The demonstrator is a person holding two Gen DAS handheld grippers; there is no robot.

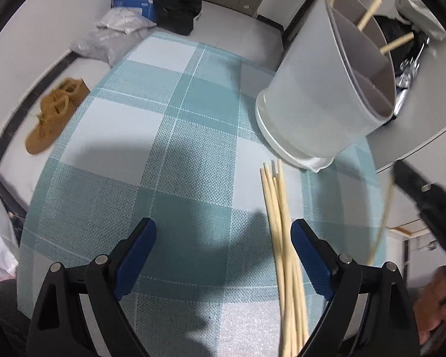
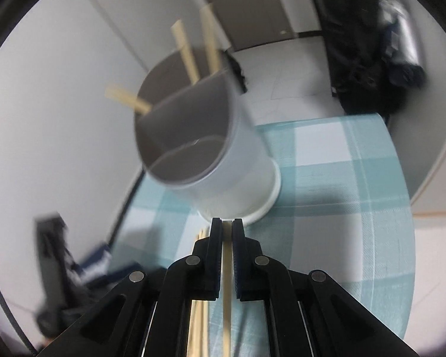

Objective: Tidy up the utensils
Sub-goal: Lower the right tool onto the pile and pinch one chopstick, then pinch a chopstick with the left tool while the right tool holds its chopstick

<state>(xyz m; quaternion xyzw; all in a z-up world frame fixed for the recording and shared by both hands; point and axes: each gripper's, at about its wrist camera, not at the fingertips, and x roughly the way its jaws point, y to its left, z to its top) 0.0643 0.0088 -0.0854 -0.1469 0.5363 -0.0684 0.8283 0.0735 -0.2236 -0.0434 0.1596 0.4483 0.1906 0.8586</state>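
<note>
The right gripper [image 2: 227, 229] clamps a single pale chopstick [image 2: 226, 291] between its closed black fingers, above a table covered in a teal-and-white checked cloth [image 2: 356, 208]. Just ahead stands a white divided utensil holder [image 2: 223, 160], three chopsticks [image 2: 190, 56] jutting from its far compartment. More loose chopsticks [image 2: 199, 321] lie on the cloth below the gripper, to its left.

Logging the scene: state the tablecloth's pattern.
Teal and pale blue-white checks with thin white lines on the tablecloth; clearest in the left wrist view.

bare cloth [image 1: 163, 136] left of holder [image 1: 312, 98]
</note>
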